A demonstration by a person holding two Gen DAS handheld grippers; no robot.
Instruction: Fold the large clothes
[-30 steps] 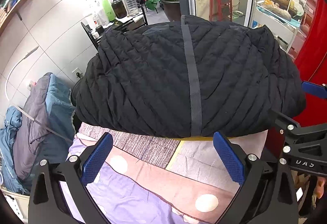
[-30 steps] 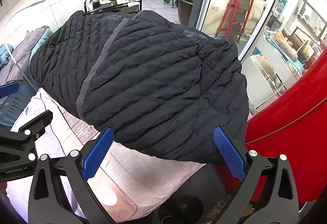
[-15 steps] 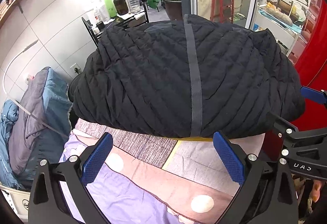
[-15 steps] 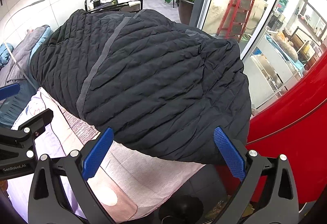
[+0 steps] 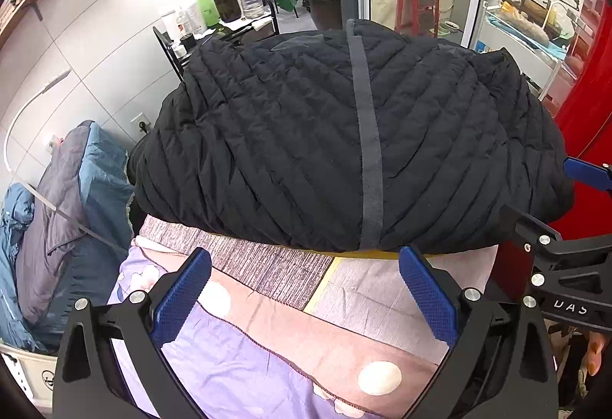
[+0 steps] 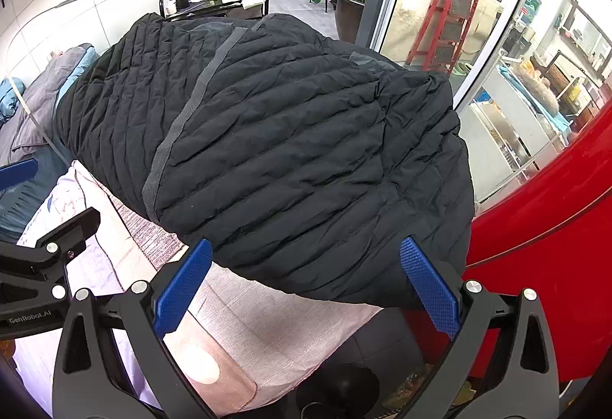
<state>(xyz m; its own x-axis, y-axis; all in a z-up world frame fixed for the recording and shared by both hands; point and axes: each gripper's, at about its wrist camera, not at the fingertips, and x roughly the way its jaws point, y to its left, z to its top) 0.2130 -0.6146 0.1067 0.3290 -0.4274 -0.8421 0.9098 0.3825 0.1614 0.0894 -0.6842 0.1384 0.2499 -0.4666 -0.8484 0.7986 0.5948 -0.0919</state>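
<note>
Unmoved: both tongs (image 5: 304,289) wide, empty.

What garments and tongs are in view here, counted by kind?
Black quilted jacket: 1
Blue and grey garments heaped at the left: cannot count apart
Tongs, both open: 2, left tongs and right tongs
Total countable: 3

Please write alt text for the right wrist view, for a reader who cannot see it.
A black quilted jacket lies spread over a cloth-covered table, its right edge overhanging. The open right claw hovers at its near hem, holding nothing.
</note>
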